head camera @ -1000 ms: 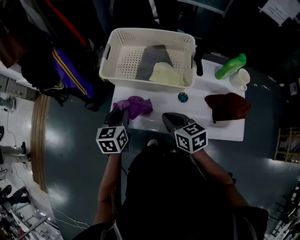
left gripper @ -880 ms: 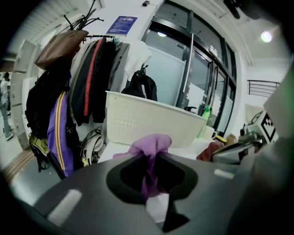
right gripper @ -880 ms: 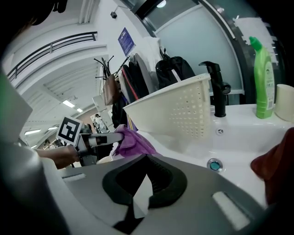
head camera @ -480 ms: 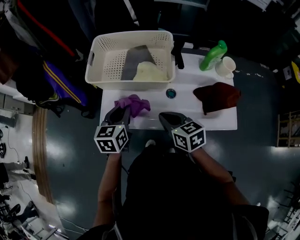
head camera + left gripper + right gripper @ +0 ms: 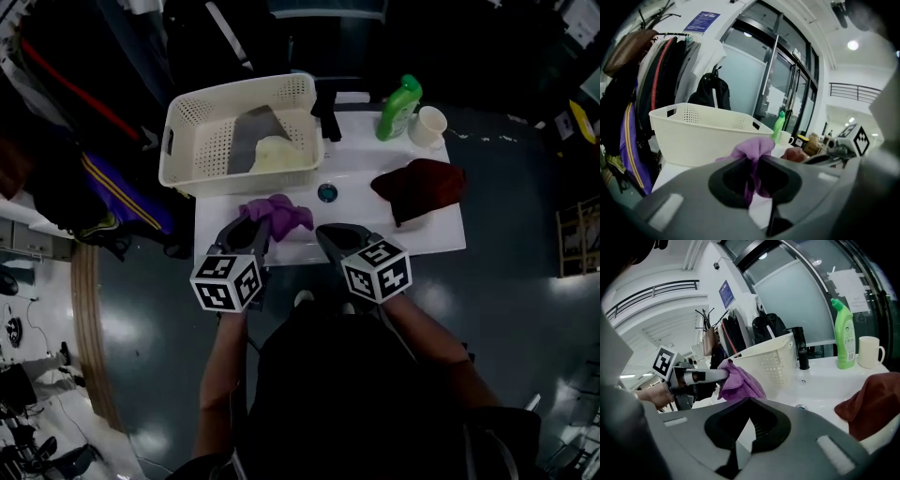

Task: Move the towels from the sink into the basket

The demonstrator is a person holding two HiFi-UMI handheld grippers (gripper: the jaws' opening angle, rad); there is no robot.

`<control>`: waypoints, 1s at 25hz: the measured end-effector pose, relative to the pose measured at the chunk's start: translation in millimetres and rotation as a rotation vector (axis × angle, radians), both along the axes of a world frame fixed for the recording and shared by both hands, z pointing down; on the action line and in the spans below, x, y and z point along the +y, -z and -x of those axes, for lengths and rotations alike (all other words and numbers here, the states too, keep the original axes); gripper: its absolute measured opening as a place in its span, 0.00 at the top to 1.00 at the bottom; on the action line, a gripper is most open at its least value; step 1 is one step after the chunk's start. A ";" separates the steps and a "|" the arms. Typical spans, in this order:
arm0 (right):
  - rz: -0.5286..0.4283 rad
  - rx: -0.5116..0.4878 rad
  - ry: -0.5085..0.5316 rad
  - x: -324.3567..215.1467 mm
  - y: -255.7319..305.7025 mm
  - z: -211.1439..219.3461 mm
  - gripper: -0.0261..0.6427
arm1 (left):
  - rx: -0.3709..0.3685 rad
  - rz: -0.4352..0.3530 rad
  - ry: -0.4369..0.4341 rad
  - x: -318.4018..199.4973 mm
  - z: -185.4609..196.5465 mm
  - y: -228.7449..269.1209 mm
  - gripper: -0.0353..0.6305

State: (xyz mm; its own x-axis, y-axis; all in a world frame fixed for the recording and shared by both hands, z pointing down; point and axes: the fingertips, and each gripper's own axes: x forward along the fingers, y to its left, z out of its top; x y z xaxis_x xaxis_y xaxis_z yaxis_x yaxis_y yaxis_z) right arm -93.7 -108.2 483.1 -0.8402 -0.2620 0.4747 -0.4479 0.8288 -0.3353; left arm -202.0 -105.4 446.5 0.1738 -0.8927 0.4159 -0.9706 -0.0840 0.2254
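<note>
**At the sink, one towel in the jaws, two already in the basket**

At the white sink (image 5: pixel 361 225), my left gripper (image 5: pixel 757 157) has its jaws pinched narrowly on a purple towel (image 5: pixel 754 146). A fold of the cloth is caught between them and the rest bunches above the tips. The towel hangs over the sink's front left part, just in front of the near wall of the basket (image 5: pixel 187 141) and not inside it.

The cream perforated basket stands at the sink's left end. Two towels lie in it. A grey towel (image 5: pixel 246 131) runs up the middle of its floor, and a pale yellow towel (image 5: pixel 281 155) is heaped against it in the near right corner. The rest of the basket floor is bare.

My right gripper (image 5: pixel 750 401) hovers over the sink's front edge beside the left one. Its jaws are pressed together with nothing between them.

On the right side of the sink a dark red towel (image 5: pixel 417 187) lies crumpled, well apart from both grippers. The drain (image 5: pixel 326 193) shows in the basin between the purple towel and the red one.

Along the back of the sink, a black tap (image 5: pixel 328 108) stands just beside the basket's right wall. Further right a green bottle (image 5: pixel 397 108) stands upright, with a pale mug (image 5: pixel 428 126) next to it.
</note>
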 end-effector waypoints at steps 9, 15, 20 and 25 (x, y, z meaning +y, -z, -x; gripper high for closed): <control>-0.024 -0.018 -0.009 -6.8 18.6 -6.2 0.96 | 0.045 -0.035 -0.105 -11.1 -25.0 39.2 0.86; -0.022 -0.079 0.001 -16.2 48.5 1.8 0.96 | 0.080 -0.075 -0.153 -22.8 -28.6 71.5 0.86; -0.069 -0.086 0.010 -23.5 69.6 3.7 0.96 | 0.032 -0.119 -0.168 -32.6 -26.2 98.0 0.86; -0.088 -0.105 0.027 -28.9 86.3 7.8 0.96 | 0.016 -0.163 -0.164 -42.6 -18.0 120.7 0.86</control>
